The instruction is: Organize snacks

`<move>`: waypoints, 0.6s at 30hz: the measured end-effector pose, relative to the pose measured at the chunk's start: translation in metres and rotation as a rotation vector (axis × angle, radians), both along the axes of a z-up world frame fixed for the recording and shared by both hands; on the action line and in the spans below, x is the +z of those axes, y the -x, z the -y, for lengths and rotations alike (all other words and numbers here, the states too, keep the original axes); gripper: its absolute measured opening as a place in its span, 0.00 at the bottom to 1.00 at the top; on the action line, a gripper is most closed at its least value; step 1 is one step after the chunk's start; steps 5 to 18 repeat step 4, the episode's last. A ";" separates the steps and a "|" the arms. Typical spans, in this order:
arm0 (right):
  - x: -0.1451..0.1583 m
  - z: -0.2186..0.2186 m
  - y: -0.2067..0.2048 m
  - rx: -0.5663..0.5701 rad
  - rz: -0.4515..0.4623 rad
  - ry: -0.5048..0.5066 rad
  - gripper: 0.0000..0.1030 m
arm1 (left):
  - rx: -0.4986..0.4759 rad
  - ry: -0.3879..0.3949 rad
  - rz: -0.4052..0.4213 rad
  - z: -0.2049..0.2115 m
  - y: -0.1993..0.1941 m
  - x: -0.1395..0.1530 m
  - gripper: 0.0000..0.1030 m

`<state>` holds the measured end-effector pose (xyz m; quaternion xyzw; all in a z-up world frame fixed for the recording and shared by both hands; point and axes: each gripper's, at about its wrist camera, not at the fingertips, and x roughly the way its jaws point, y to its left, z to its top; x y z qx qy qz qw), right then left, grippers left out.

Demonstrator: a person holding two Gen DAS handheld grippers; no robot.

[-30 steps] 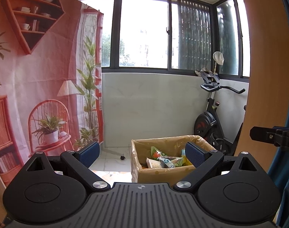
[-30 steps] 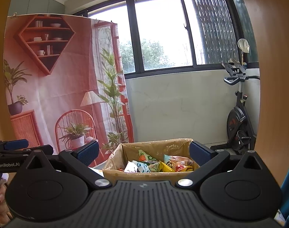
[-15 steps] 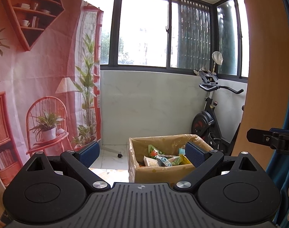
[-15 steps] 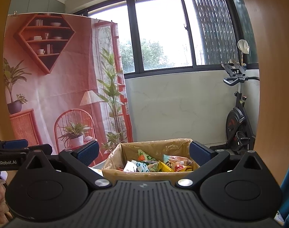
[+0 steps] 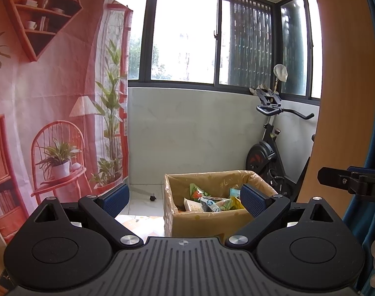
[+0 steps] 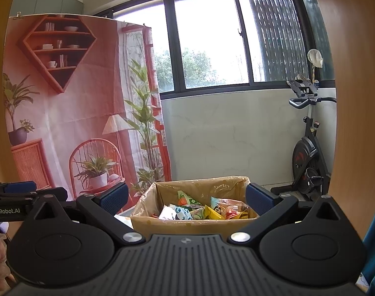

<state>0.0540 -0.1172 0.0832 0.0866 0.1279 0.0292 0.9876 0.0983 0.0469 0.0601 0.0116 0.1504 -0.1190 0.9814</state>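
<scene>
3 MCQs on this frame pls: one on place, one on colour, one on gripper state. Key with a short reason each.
1. Where are the snack packets?
A. On the printed chair
B. Inside the cardboard box
C. On the window sill

2. What colour are the gripper finger pads?
A. Blue
B. Red
C. White

3. What state is the right gripper in?
A. Shut on a packet
B. Shut, empty
C. Open, empty

Key:
1 B, the packets lie in a heap within the lined box walls.
2 A, both pads show blue textured faces, as on the left gripper.
3 C, its fingers stand wide apart with only the box seen between them.
</scene>
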 end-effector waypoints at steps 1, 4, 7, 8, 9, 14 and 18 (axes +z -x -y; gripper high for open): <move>0.000 0.000 0.000 0.000 -0.001 0.000 1.00 | -0.001 0.000 0.001 0.000 0.000 0.000 0.95; -0.001 0.000 -0.001 0.000 -0.004 0.000 1.00 | -0.004 -0.002 -0.002 0.000 -0.001 -0.001 0.95; -0.001 0.000 -0.001 0.000 -0.004 0.000 1.00 | -0.004 -0.002 -0.002 0.000 -0.001 -0.001 0.95; -0.001 0.000 -0.001 0.000 -0.004 0.000 1.00 | -0.004 -0.002 -0.002 0.000 -0.001 -0.001 0.95; -0.001 0.000 -0.001 0.000 -0.004 0.000 1.00 | -0.004 -0.002 -0.002 0.000 -0.001 -0.001 0.95; -0.001 0.000 -0.001 0.000 -0.004 0.000 1.00 | -0.004 -0.002 -0.002 0.000 -0.001 -0.001 0.95; -0.001 0.000 -0.001 0.000 -0.004 0.000 1.00 | -0.004 -0.002 -0.002 0.000 -0.001 -0.001 0.95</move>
